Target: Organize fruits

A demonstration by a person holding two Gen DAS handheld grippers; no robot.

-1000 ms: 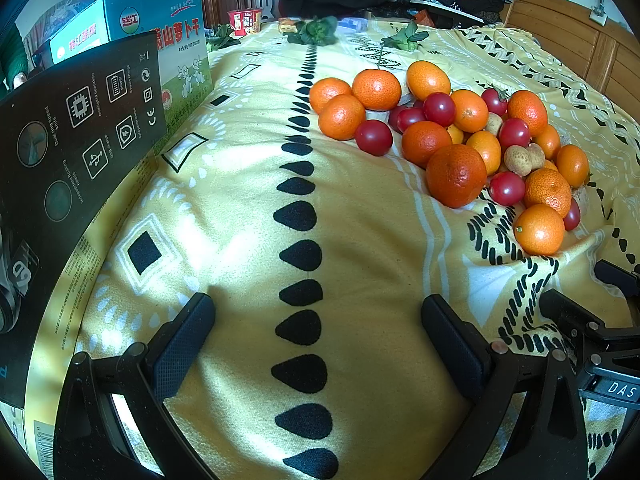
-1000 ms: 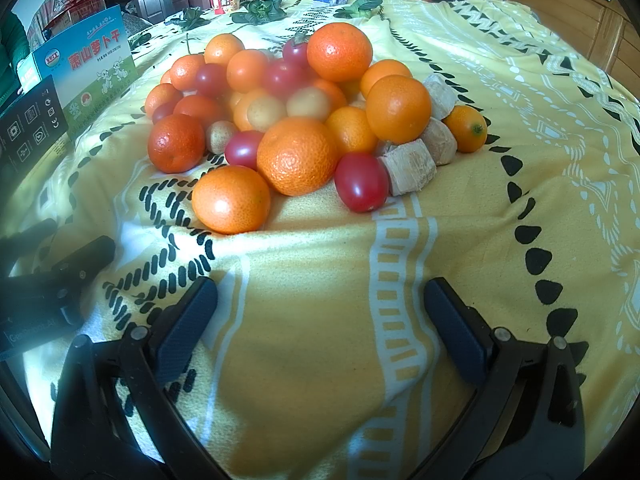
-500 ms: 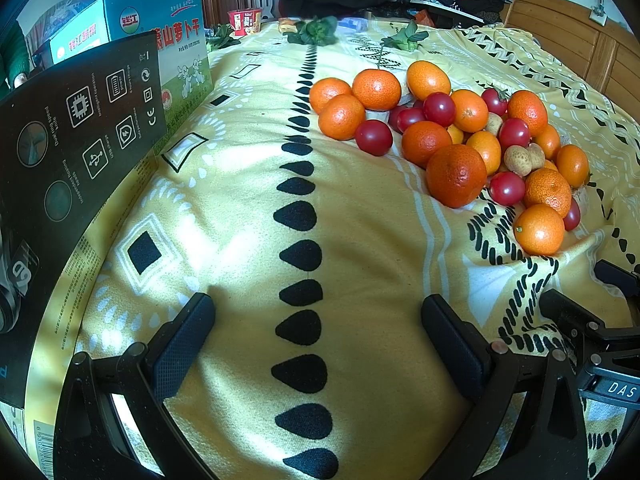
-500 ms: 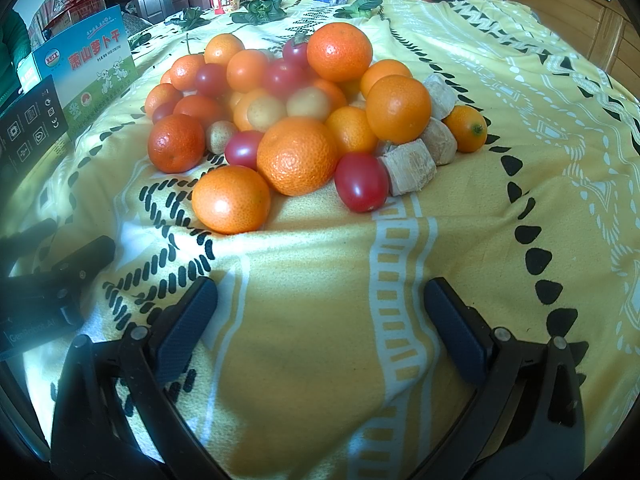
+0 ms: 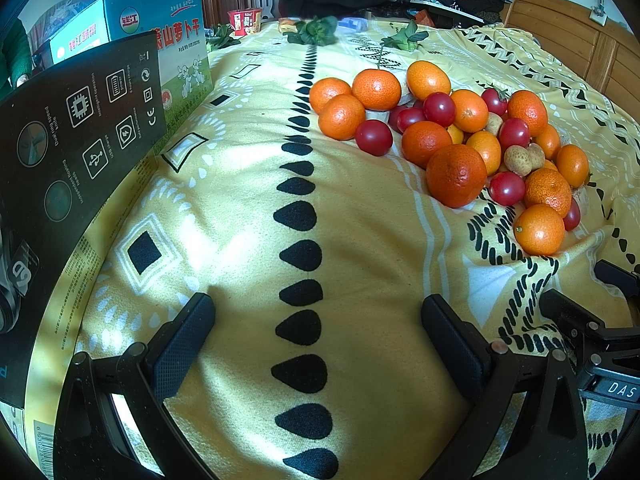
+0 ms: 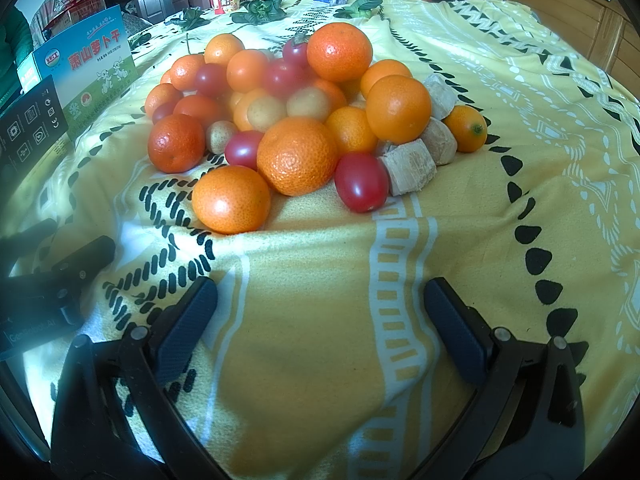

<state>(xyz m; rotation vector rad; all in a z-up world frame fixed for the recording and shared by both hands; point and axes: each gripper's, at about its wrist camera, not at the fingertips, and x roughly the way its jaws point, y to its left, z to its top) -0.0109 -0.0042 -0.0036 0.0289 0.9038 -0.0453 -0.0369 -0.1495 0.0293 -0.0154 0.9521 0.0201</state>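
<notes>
Leftmost, in the left wrist view, a black box (image 5: 76, 152) leans along the blanket (image 5: 240, 240) edge, with a blue-green carton (image 5: 132, 28) behind it. Left gripper (image 5: 316, 332): jaws spread wide, nothing between them, resting low over bare blanket and a column of black teardrop marks. Fruit pile (image 5: 452, 140): ahead and to the right of this gripper, well clear of its fingers; oranges, red tomatoes (image 5: 374, 137) and small tan fruits heaped touching one another. Part of the other gripper's black frame shows at the far right edge.

Likewise, in the right wrist view, the carton (image 6: 96, 64) stands at upper left, and the left gripper's frame lies at the left edge. Right gripper (image 6: 320, 312): jaws wide apart, empty, over the blanket (image 6: 500, 240). Fruit pile (image 6: 296, 112): directly ahead, near but not touching the fingers; nearest orange (image 6: 231, 199) front left, a tomato (image 6: 361, 187) beside pale cut chunks (image 6: 408, 167), a small kumquat (image 6: 466, 128) at the right end. Leafy greens (image 6: 260, 6) lie beyond.
</notes>
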